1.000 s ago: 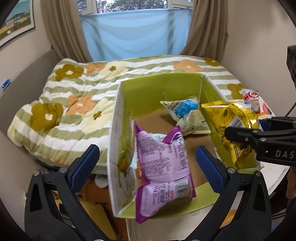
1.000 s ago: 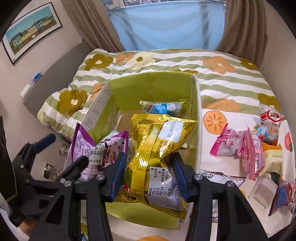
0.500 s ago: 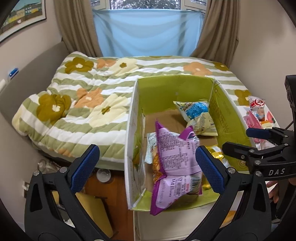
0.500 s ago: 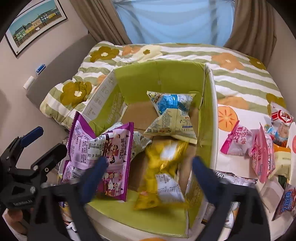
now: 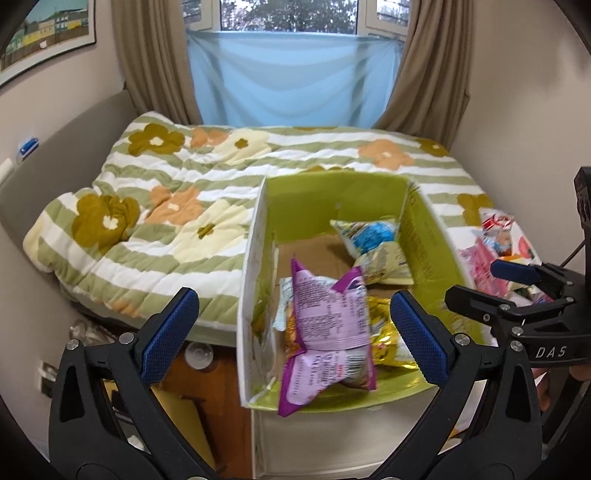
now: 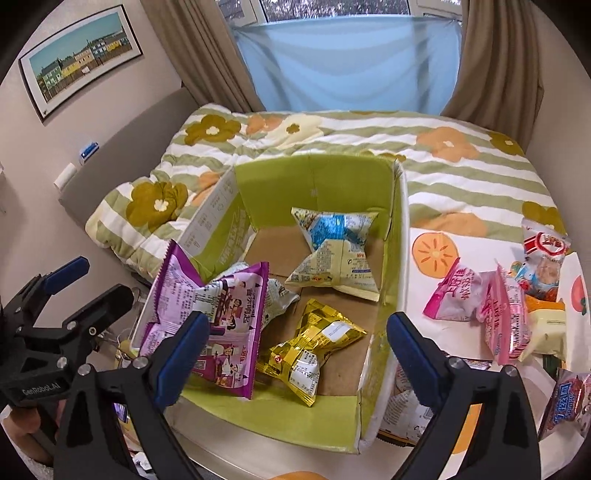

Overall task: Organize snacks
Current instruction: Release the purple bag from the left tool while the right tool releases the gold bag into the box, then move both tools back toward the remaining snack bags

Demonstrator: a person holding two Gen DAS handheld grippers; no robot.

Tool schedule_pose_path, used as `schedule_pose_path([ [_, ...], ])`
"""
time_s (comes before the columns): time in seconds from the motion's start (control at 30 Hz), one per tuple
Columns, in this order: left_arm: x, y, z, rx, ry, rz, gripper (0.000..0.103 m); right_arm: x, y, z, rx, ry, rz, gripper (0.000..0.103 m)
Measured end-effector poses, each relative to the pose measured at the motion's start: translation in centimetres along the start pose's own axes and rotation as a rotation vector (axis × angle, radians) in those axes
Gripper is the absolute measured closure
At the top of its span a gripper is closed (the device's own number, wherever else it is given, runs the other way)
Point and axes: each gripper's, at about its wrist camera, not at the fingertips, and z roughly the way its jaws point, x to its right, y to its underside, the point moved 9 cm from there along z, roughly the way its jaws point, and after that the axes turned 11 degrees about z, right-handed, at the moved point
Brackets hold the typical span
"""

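A bed point(image 5: 229, 206) with a green-striped, flower-patterned quilt fills the room's middle. Behind the bed, a window point(image 5: 291, 14) draped with pale blue cloth point(image 5: 291, 77) sits between brown curtains point(image 5: 155, 62). Left of the bed, a framed picture point(image 6: 79, 55) hangs on the beige wall point(image 6: 122, 96).

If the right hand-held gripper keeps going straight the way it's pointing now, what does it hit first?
Most likely the crinkled gold foil snack bag lying on the cardboard floor of the green-lined box, right between the open right hand-held gripper fingers; depth is uncertain.

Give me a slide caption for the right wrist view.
Open right gripper above a green box holding gold, purple and blue-yellow snack bags.
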Motion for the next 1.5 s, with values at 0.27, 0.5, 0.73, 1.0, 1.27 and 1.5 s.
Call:
schedule_pose_path([
  [0.27,3.1,-1.3,-1.4,0.053,0.056,0.056,0.001,1.5,0.4,-3.5,0.073,0.025,0.038,0.007],
  [0.5,8.4,-3.1,-2.6,0.09,0.123,0.119,0.001,5.9,1.0,-6.9,0.113,0.089,0.093,0.007],
  [0.73,16.0,-5.6,-2.9,0.112,0.169,0.149,0.0,11.6,0.8,-10.8,0.16,0.131,0.132,0.007],
  [1.0,25.3,-6.9,-1.0,0.062,0.198,0.149,0.001,19.9,1.0,-15.2,0.186,0.202,0.123,0.007],
  [1.27,32.5,-7.0,3.5,-0.031,0.212,0.127,0.0,28.9,1.8,-17.8,0.181,0.233,0.151,0.007],
  [1.5,35.5,-5.6,9.3,-0.138,0.227,0.087,0.001,35.2,4.0,-15.9,0.103,0.226,0.199,0.007],
])
